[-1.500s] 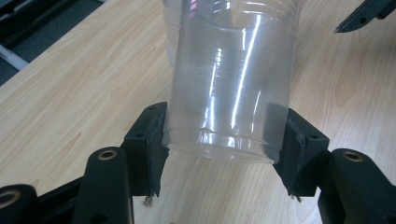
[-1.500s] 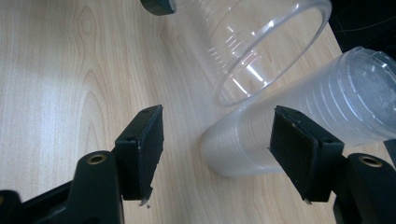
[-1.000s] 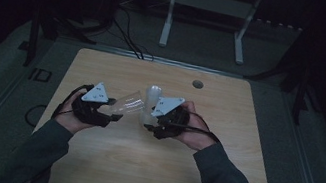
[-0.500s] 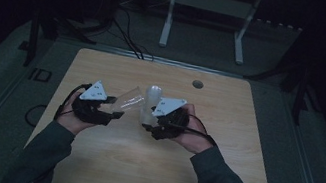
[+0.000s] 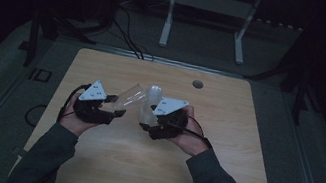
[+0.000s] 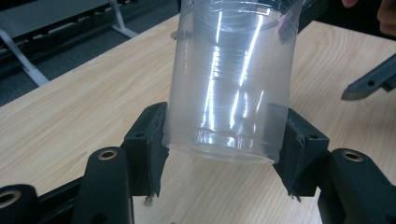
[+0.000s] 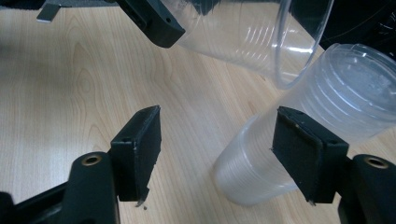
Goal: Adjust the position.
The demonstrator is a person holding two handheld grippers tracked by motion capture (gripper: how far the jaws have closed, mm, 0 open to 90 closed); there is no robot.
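Note:
My left gripper [image 6: 224,140] is shut on the base end of a clear plastic cup [image 6: 233,84], which it holds tilted above the wooden table [image 5: 217,177]. In the high view this cup [image 5: 129,98] points its mouth toward a cloudy stack of nested cups [image 5: 150,104]. My right gripper [image 7: 219,140] has just been opening its jaws. The stack [image 7: 336,107] lies against the right pad [image 7: 303,149], and the left pad [image 7: 140,140] stands apart from it. The held cup's rim [image 7: 299,46] hangs just above the stack.
A round cable hole [image 5: 197,84] sits near the table's far edge. Behind the table a white metal stand [image 5: 205,12] and loose cables [image 5: 125,34] rest on the dark floor. Light wood stretches in front of both hands.
Both hands and both cups keep their places. The dim high view shows no clear shift.

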